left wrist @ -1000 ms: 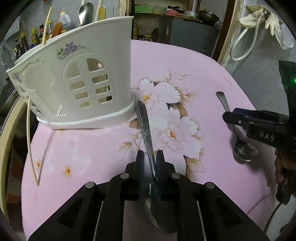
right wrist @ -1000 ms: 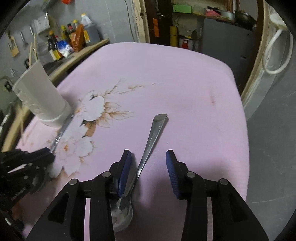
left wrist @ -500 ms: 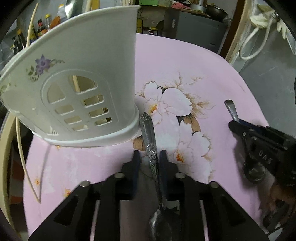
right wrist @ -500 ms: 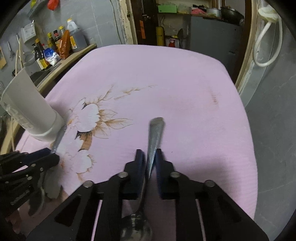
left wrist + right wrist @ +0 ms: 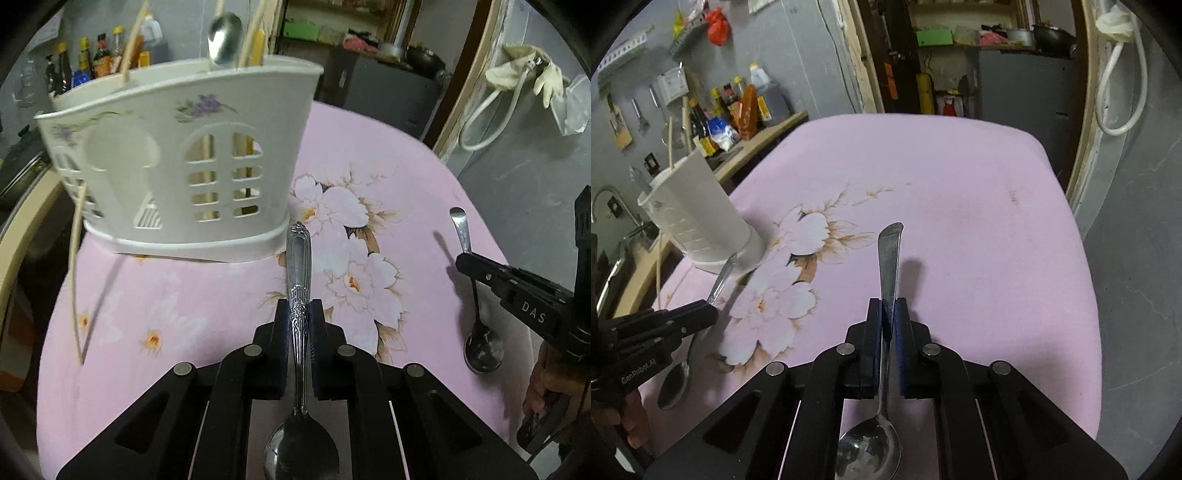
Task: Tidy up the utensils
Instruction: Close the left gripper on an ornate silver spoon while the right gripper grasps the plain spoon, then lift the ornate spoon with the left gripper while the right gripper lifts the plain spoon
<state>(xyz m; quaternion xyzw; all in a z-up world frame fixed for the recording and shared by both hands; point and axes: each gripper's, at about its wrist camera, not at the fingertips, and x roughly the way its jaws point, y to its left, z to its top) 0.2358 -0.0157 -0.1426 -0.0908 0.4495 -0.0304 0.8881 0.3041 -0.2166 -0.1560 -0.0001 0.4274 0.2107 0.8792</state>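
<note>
On pink floral tablecloth (image 5: 388, 155): 1 white utensil caddy (image 5: 177, 162), already stocked with 1 spoon and chopsticks. Left gripper (image 5: 298, 314) pinching ornate spoon (image 5: 298, 266) at mid-handle, bowl trailing back under the fingers, long axis pointing forward, handle tip just short of the caddy base. Right gripper (image 5: 887, 317) pinching plain spoon (image 5: 889, 258) likewise, handle forward, bowl rearward, well apart from the caddy. Nearer to the caddy: left. Caddy ahead and left of the left gripper; likely needs lifting and tipping upright over the rim.
</note>
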